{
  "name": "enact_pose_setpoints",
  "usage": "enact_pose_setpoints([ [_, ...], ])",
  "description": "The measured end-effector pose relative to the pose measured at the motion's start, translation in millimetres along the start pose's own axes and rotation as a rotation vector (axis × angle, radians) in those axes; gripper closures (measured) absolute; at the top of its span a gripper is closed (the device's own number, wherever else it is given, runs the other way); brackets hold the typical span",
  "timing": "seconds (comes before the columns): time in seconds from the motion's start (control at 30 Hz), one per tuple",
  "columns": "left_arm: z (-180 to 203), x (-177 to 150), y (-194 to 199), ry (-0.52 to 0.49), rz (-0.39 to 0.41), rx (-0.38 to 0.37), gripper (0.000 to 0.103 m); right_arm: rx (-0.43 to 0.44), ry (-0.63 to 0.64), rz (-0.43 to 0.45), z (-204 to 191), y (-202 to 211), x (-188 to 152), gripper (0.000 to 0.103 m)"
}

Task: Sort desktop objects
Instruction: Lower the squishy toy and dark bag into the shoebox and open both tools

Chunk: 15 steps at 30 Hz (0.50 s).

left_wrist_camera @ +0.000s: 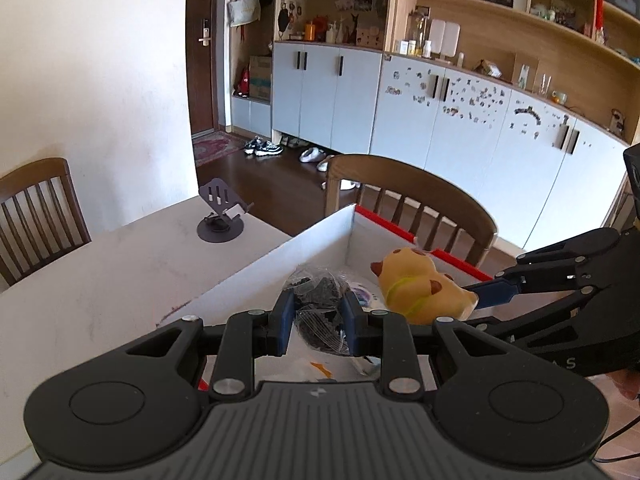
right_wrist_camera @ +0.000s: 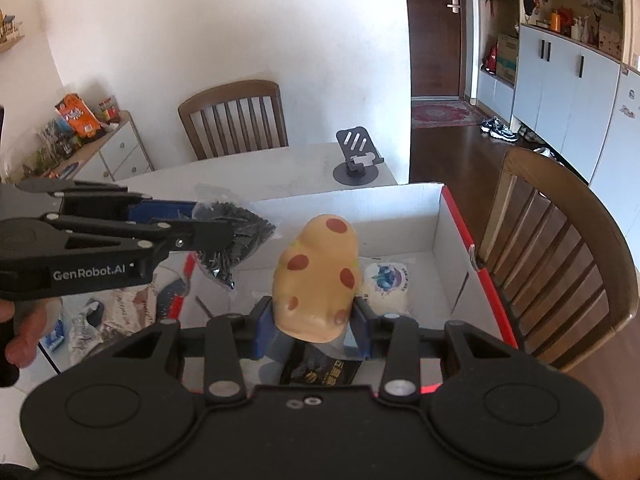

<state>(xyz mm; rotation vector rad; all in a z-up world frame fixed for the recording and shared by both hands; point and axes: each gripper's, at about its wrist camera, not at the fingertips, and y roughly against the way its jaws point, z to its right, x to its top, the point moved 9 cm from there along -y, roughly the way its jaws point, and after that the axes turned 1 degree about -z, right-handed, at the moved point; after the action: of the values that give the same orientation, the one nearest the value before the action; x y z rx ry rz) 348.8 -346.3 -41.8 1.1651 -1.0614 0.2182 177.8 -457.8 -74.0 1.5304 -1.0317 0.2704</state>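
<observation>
My left gripper [left_wrist_camera: 318,316] is shut on a clear bag of small black parts [left_wrist_camera: 320,312] and holds it over the white cardboard box [left_wrist_camera: 256,276]. From the right wrist view the same bag [right_wrist_camera: 236,236] hangs from the left gripper [right_wrist_camera: 224,232] above the box's left wall. My right gripper [right_wrist_camera: 314,320] is shut on a yellow squishy toy with brown spots [right_wrist_camera: 318,276], held over the open box [right_wrist_camera: 440,232]. The toy also shows in the left wrist view [left_wrist_camera: 420,286] in the right gripper [left_wrist_camera: 476,298].
Inside the box lie a white packet with a blue print [right_wrist_camera: 386,284] and a black packet [right_wrist_camera: 320,372]. Crumpled wrappers [right_wrist_camera: 104,320] lie left of the box. A dark phone stand [right_wrist_camera: 358,156] stands on the table beyond. Wooden chairs [right_wrist_camera: 560,248] ring the table.
</observation>
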Motion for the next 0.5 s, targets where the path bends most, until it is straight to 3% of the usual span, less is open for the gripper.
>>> enact_pose_setpoints([
  [0.5,-18,-8,-54,-0.041,-0.112,0.036,0.078,-0.002,0.011,-0.11,14,-53,-3,0.064],
])
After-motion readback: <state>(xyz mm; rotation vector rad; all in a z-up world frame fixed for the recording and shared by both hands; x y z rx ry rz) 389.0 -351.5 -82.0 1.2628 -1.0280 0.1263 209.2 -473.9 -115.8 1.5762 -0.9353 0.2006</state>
